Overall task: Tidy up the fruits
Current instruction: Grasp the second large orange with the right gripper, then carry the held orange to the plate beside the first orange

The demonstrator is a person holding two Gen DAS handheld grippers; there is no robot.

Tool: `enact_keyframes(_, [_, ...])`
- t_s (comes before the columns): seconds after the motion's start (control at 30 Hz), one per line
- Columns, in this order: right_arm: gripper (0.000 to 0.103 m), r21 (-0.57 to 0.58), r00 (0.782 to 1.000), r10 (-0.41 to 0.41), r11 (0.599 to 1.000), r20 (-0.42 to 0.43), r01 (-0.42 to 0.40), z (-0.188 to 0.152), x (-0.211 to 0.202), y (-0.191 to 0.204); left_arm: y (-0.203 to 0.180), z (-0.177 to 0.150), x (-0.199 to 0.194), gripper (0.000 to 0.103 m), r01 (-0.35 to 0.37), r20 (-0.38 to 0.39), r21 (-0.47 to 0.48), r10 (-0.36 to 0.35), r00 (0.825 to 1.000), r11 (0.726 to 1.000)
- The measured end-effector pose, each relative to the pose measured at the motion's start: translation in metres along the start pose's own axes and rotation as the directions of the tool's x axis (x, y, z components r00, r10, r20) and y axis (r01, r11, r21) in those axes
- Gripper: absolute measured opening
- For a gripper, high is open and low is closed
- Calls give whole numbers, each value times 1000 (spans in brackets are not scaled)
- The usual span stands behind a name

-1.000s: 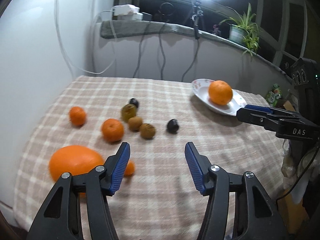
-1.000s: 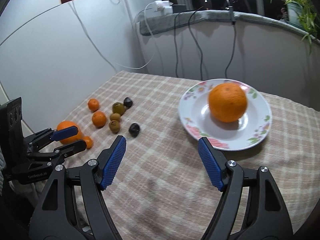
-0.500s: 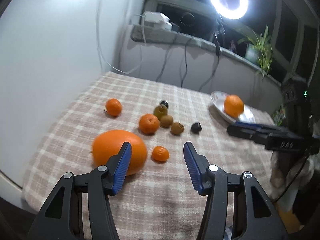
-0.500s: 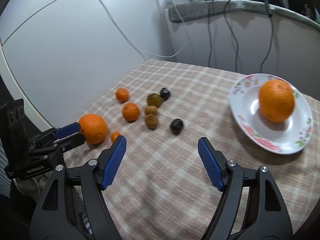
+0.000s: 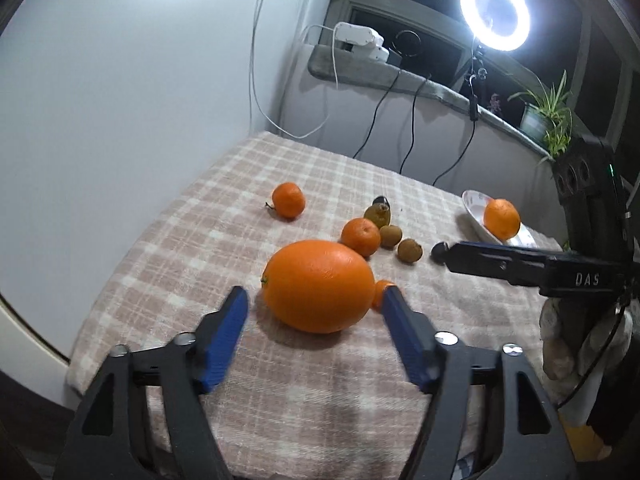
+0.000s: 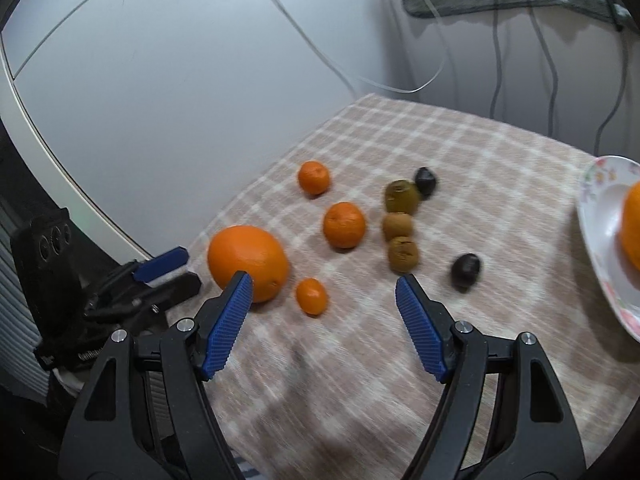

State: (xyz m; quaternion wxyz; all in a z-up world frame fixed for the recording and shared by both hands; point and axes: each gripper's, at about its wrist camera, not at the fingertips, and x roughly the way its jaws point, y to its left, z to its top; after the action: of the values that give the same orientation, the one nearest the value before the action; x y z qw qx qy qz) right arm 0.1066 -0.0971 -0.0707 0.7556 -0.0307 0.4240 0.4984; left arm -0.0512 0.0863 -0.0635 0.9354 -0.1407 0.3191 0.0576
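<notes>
- Near the table's [image 5: 168, 264] left edge, beside the white wall, the big orange [image 5: 318, 286] lies on checked cloth; bare cloth stretches toward the camera.
- Left gripper [image 5: 314, 300] jaws are opening, flanking the orange without touching.
- Right gripper [image 6: 324, 282] hangs wide, holding nothing, over bare cloth.
- "DAS" is printed on the right gripper's side.

I see a soft, matt checked cloth [image 6: 460, 148], a glossy dimpled big orange [image 5: 318, 286], rough, dull brown kiwis [image 6: 403, 255], a glazed china plate [image 6: 600, 216] and ribbed blue pads [image 6: 420, 326].
</notes>
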Motion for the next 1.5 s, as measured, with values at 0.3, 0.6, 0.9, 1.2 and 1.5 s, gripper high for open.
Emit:
enact_keyframes(0.3, [77, -13, 993, 79, 997, -85, -80, 11, 47, 17, -2, -5, 19, 73, 44, -36, 18, -44, 998, 999])
enact_keyframes(0.6, [77, 28, 978, 159, 987, -133, -156, 17, 77, 20, 1, -5, 27, 72, 54, -41, 22, -53, 998, 998])
enact_keyframes(0.9, [71, 8, 970, 183, 983, -163, -184, 17, 88, 29, 5, -4, 30, 68, 59, -39, 11, -58, 998, 998])
enact_keyframes(1.2, [70, -11, 974, 165, 986, -158, -169, 16, 81, 34, 1, -2, 29, 68, 38, -35, 15, -38, 999, 999])
enact_keyframes(1.5, [70, -17, 979, 160, 986, -126, -164, 18, 70, 33, -7, 4, 24, 68, 31, -17, 37, -30, 999, 999])
